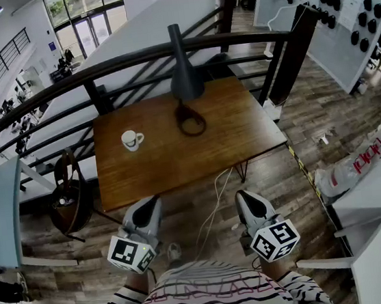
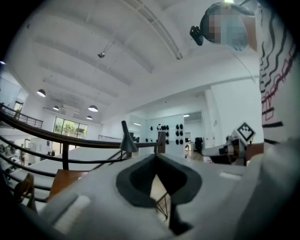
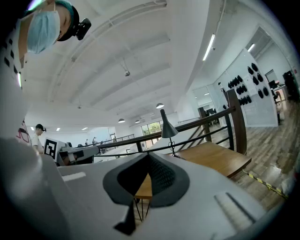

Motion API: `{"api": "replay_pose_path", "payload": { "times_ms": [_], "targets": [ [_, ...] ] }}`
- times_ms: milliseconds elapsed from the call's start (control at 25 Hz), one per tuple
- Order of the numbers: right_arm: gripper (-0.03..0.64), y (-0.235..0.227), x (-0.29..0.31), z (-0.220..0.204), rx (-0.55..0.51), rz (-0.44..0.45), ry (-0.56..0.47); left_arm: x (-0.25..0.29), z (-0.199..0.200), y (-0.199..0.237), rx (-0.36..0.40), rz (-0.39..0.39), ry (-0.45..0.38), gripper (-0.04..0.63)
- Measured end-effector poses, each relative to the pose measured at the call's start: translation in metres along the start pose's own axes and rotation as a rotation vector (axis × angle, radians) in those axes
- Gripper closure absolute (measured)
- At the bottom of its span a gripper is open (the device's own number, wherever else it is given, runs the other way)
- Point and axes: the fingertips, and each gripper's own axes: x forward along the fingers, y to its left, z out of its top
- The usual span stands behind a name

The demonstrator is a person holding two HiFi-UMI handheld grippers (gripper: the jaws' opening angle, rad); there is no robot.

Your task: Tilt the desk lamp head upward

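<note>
At the table's [image 1: 178, 163] far edge, head view: noted desk lamp [image 1: 185, 73] standing just beside the railing [image 1: 117, 60]. Dark loop on the wood under it, foot or cord not told apart. Mug [image 1: 132, 140] left of the lamp, nearer the table's middle. Left gripper [image 1: 151, 202] and right gripper [image 1: 242, 196] held off the table's near edge, side by side, well apart from the lamp. Nothing touched.

Left gripper view: jaws fully together, tips meeting, nothing held; only the table's legs glimpsed through the slot behind the pads. Lamp [image 2: 127, 139] seen beyond, over the table's far side.

Right gripper view: jaws likewise closed tight and empty. Lamp [image 3: 167, 125] again above the table's far edge, against the railing.

Progress, judged: not begun. Head untilted, neither gripper near it. Left to do: reach across the table, take hold of the head, swing it upward, probably with the foot steadied.

Orientation of lamp: long axis close to upright, thin stem rising with a slight lean; cone widening downward, mouth facing the table's top.
</note>
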Motion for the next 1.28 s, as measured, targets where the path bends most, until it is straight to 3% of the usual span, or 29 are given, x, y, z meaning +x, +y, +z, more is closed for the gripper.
{"api": "replay_pose_path", "payload": {
  "times_ms": [200,360,480,600,680,1000,1280],
  "targets": [
    [0.618,0.002,0.013,0.003,0.005,-0.011,-0.039,0.004,0.0,0.013,0.003,-0.024,-0.002,0.592],
    [0.618,0.011,0.063,0.01,0.047,-0.041,-0.099,0.016,0.004,0.065,-0.004,-0.088,-0.011,0.591],
    [0.548,0.021,0.1,0.016,0.054,-0.084,-0.111,0.027,0.008,0.105,-0.006,-0.129,-0.001,0.591],
    [0.525,0.032,0.129,0.016,0.054,-0.113,-0.105,0.034,0.008,0.136,-0.015,-0.166,0.011,0.591],
    [0.499,0.036,0.146,0.012,0.048,-0.124,-0.106,0.04,0.004,0.152,-0.016,-0.192,0.019,0.551],
    [0.451,0.046,0.19,0.007,0.056,-0.203,-0.109,0.063,-0.007,0.196,-0.026,-0.307,0.035,0.531],
    [0.436,0.03,0.22,0.008,0.06,-0.217,-0.098,0.089,-0.023,0.216,-0.055,-0.326,0.056,0.504]
  ]
}}
